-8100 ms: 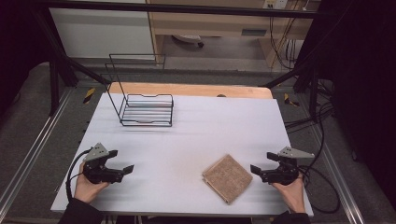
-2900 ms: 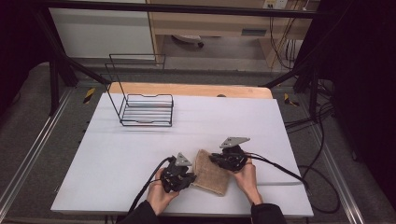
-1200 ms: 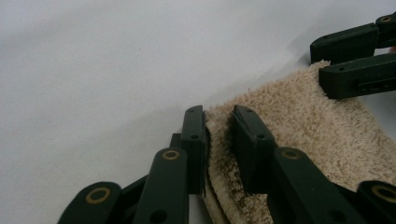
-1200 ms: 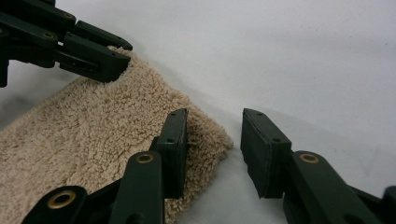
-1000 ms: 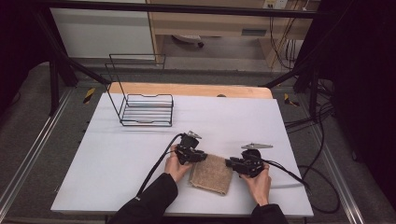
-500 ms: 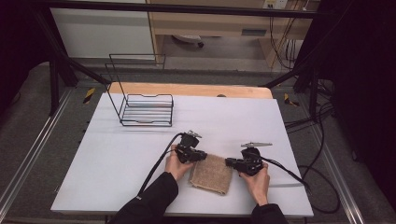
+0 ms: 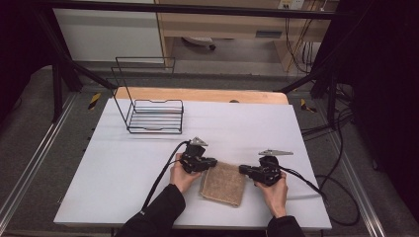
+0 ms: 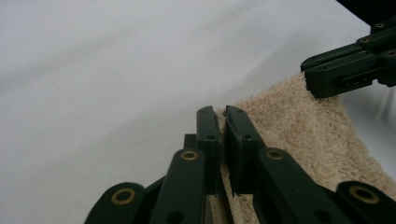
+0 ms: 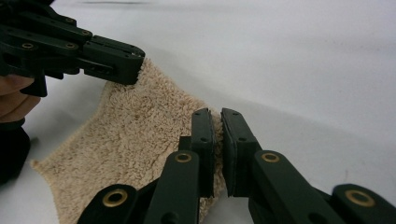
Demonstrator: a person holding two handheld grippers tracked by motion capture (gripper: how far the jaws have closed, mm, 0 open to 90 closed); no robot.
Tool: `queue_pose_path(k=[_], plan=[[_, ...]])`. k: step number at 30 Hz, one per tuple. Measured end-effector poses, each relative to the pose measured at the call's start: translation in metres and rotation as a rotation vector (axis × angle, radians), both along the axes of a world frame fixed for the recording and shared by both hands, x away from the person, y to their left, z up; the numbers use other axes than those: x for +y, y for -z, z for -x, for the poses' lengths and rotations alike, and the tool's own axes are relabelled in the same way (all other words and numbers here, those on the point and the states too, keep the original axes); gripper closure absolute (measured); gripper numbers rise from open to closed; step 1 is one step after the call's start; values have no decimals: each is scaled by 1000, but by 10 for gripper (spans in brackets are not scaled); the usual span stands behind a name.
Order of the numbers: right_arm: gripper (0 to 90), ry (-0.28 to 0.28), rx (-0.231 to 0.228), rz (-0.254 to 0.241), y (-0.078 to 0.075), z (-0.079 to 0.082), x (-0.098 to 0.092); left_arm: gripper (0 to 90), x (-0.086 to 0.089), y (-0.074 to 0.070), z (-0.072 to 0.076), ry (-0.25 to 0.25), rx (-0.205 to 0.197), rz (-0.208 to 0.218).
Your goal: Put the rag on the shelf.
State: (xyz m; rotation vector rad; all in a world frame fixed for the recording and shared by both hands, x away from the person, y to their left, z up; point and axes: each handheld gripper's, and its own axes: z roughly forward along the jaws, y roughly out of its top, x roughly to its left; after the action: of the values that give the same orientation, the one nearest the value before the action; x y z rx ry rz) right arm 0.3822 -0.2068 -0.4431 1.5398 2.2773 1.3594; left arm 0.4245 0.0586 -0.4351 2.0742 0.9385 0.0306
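Observation:
A folded beige towel (image 7: 223,183) lies flat on the white table (image 7: 123,168), near its front edge. My left gripper (image 7: 213,161) is at the towel's far left corner. In the left gripper view, the left gripper (image 8: 222,112) has just been closing and now stands shut, with the towel's (image 8: 299,130) edge pinched between its pads. At the far right corner, my right gripper (image 7: 243,169) is shut on the towel too. The right gripper view shows the right gripper (image 9: 215,114) nipping the towel's (image 9: 135,135) rim, with the left gripper (image 9: 126,60) beyond it.
A black wire rack (image 7: 150,116) stands at the back left of the table. A wooden board (image 7: 197,95) runs along the far edge. Black cables trail from both grippers, the right one looping off the table's right side (image 7: 341,207).
Since the earliest frame both grippers have come in from the table's sides to the towel's far corners. Over the last second the hands have barely shifted.

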Motion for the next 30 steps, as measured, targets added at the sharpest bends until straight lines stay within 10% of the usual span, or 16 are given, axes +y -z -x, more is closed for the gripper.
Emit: queue_pose_path(k=[30], plan=[[848,-64,-191,-4,-30,22,11,843,26,-26,37,6,-174,91]])
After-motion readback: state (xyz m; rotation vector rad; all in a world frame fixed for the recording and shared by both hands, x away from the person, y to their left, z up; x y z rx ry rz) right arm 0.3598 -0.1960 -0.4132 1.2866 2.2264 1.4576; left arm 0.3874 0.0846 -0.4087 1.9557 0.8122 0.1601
